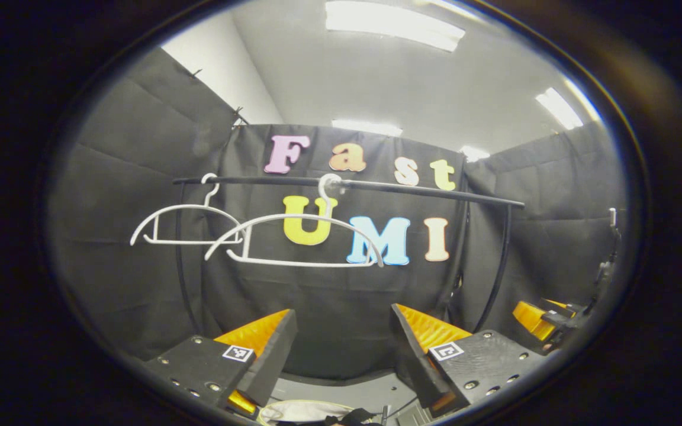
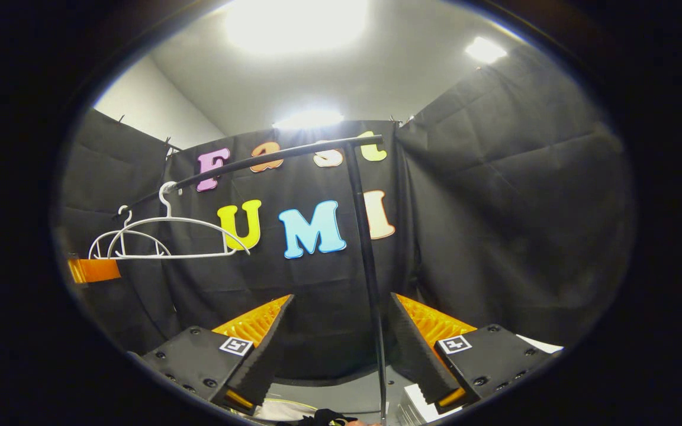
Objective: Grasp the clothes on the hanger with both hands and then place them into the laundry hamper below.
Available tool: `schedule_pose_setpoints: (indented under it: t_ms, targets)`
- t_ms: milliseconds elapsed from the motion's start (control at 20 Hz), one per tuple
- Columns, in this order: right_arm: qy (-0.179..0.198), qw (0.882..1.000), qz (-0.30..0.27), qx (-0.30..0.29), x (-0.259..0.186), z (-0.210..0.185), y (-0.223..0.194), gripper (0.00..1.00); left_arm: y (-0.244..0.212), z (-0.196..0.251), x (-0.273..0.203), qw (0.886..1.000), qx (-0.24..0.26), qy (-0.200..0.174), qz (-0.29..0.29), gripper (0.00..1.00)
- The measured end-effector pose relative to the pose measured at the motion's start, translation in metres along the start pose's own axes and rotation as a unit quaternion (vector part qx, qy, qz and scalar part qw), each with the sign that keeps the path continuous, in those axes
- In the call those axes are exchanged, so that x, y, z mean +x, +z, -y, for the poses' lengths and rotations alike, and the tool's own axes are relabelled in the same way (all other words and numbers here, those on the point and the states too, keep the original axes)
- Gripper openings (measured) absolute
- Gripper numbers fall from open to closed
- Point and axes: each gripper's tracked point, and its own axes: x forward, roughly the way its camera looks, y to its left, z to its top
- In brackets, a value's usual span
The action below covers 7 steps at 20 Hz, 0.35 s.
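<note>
A black clothes rail (image 1: 376, 188) spans the booth, and on it we see two bare white hangers (image 1: 293, 239). The right gripper view adds the rail's upright post (image 2: 367, 260). Both our left tongs (image 1: 344, 349) and right tongs (image 2: 338, 349) gape, released. Hamper rim (image 1: 305, 408) and dark clothes (image 1: 359, 418) sit below.
</note>
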Motion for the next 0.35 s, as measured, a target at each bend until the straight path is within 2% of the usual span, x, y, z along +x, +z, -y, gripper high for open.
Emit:
schedule_pose_setpoints:
  t_ms: [100, 350]
  targets:
    - [-0.010, 1.000, 0.006, 0.002, -0.006, -0.002, 0.001, 0.98, -0.007, -0.011, -0.003, 1.000, 0.010, -0.010, -0.002, 0.92]
    - [-0.029, 0.999, 0.014, -0.011, -0.015, -0.008, 0.004, 0.98, -0.023, -0.033, -0.008, 0.998, 0.056, 0.004, 0.003, 0.92]
